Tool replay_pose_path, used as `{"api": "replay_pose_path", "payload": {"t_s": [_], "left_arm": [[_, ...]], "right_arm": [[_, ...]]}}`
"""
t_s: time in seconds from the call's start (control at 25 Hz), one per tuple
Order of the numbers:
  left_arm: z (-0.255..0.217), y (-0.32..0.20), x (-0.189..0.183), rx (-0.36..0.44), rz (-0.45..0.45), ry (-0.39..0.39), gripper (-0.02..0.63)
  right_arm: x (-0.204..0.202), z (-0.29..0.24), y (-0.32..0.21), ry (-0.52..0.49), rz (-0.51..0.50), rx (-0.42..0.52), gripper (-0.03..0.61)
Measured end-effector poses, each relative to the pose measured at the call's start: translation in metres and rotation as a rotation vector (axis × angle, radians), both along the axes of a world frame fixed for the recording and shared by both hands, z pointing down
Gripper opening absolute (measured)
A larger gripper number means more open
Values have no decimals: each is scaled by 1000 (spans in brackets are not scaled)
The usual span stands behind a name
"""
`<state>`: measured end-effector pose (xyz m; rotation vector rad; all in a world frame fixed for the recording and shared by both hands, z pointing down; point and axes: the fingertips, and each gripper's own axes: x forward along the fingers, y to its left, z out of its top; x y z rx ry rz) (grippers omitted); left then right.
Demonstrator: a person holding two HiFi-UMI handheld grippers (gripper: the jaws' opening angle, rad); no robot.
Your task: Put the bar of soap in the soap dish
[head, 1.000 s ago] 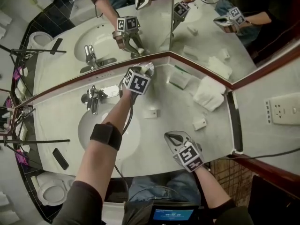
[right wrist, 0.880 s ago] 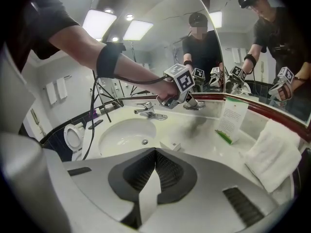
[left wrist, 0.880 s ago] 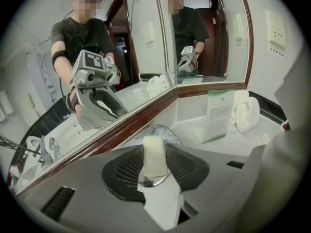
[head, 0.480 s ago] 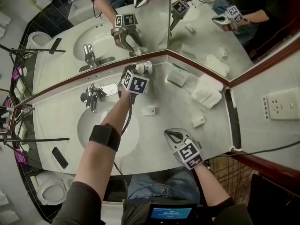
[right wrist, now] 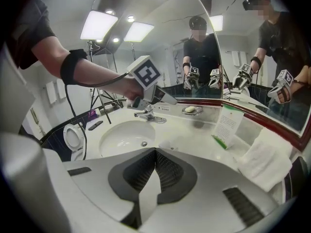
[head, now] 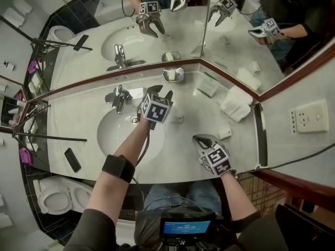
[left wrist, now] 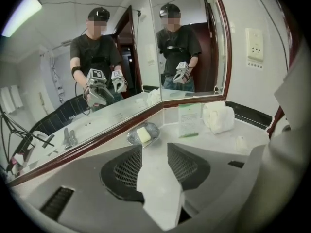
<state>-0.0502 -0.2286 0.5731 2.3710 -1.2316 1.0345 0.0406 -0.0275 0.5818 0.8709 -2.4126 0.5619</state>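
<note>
Task is judged done: the bar of soap (head: 171, 75) is seen lying in the soap dish (head: 181, 77) at 12 o'clock from the left gripper (head: 160, 93), jaws spread, just narrowed, nothing between; right gripper (head: 199, 139) is pressed together, empty.

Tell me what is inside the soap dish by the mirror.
The soap dish holds one pale bar of soap. The dish's floor under the bar is covered.

You wear a dark shirt (head: 89, 231), a black armband (head: 118, 167) and blue jeans (head: 178, 197); a thin black cable (head: 144, 143) runs down your left forearm.
</note>
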Motion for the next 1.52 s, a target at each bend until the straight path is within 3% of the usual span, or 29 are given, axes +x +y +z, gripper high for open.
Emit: {"api": "replay_pose_path", "payload": {"t_s": [0.16, 0.24, 0.52, 0.8, 1.52], "left_arm": [[-28, 38, -22, 18, -52, 57, 38], [-40, 57, -33, 33, -70, 84, 0], [-77, 126, -59, 49, -98, 223, 0], [-81, 178, -85, 50, -165, 341, 0], [-75, 195, -88, 59, -153, 350, 0]], "right_arm": [[6, -4, -8, 13, -5, 27, 18], [8, -4, -10, 25, -7, 39, 18], [0, -19, -18, 29, -17, 49, 18], [9, -27, -25, 56, -7, 72, 18], [17, -24, -19, 85, 17, 64, 18]]}}
